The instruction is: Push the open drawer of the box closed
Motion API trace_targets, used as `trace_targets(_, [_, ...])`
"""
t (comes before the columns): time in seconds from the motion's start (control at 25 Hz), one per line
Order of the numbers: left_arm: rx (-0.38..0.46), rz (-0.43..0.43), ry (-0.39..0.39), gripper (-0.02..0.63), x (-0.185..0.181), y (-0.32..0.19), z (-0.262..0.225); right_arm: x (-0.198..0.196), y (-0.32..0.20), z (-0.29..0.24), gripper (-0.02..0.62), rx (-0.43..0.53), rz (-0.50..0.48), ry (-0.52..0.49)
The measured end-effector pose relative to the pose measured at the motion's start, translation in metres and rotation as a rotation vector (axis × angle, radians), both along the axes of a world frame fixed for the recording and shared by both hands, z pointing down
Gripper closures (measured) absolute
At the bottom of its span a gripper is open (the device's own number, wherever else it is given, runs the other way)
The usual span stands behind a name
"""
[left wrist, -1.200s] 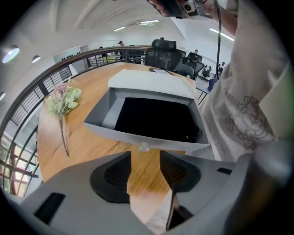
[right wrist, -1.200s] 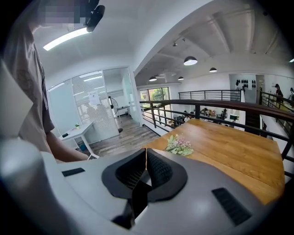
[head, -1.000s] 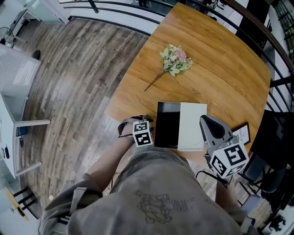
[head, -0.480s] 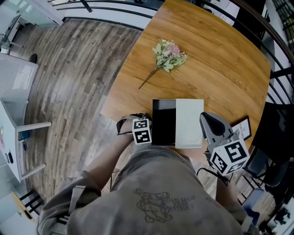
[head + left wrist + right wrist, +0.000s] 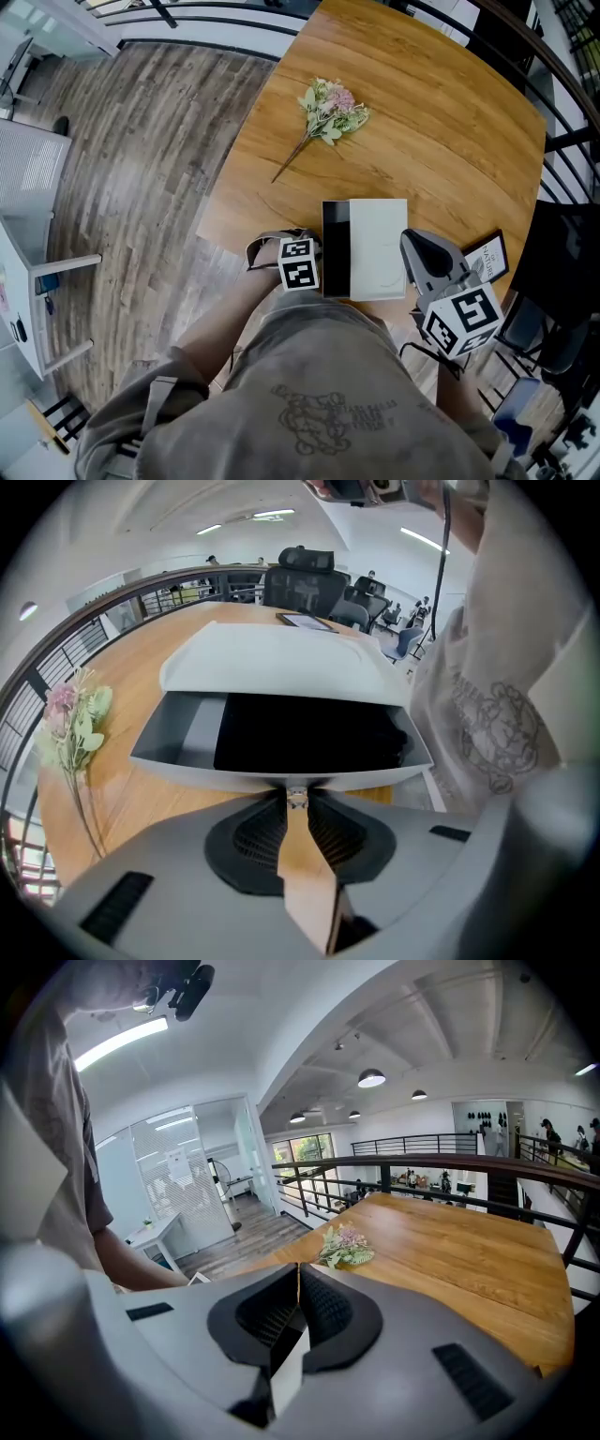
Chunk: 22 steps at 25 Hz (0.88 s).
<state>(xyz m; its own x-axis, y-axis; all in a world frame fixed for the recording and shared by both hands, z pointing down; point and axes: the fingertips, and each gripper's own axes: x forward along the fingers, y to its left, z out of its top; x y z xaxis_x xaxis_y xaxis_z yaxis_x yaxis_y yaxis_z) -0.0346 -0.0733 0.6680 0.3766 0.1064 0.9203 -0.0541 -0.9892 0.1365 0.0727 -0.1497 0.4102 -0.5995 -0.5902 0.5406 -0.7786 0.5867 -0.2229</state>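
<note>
A white box lies near the wooden table's front edge, with its black drawer sticking out a short way to the left. My left gripper has its tips against the drawer's grey front wall. The left gripper is closing its jaws, with a narrow gap left and nothing clearly between them. My right gripper rests just right of the box. In the right gripper view that gripper is shut and empty.
A small bouquet lies farther out on the table, also seen as flowers at the left. A framed card sits right of the box. A black railing curves round the table's far side. An office chair stands beyond the box.
The drawer has slid to the right, into the box, so less of its black inside shows. My left gripper moved right with it. The right gripper stayed put.
</note>
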Motion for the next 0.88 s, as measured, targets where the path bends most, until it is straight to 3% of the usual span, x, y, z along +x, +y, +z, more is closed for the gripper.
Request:
trace_targets(0.44, [-0.032,0.012,0.055,0.526,0.06,-0.007,0.002,0.037,0.016,0.003,0.561,-0.005,0.082,0.008])
trace_targets(0.6, [-0.034,0.022,0.037,0.525,0.064,-0.008,0.003,0.054,0.023,0.0,0.561,0.002,0.123,0.002])
trace_targets(0.76, [-0.045,-0.031,0.026,0.521,0.063,-0.009,0.0,0.067,0.028,-0.004,0.561,0.018,0.144,-0.006])
trace_targets(0.88, [-0.014,-0.02,0.006,0.509,0.057,-0.007,-0.012,0.069,0.026,-0.013,0.561,0.049,0.134,-0.017])
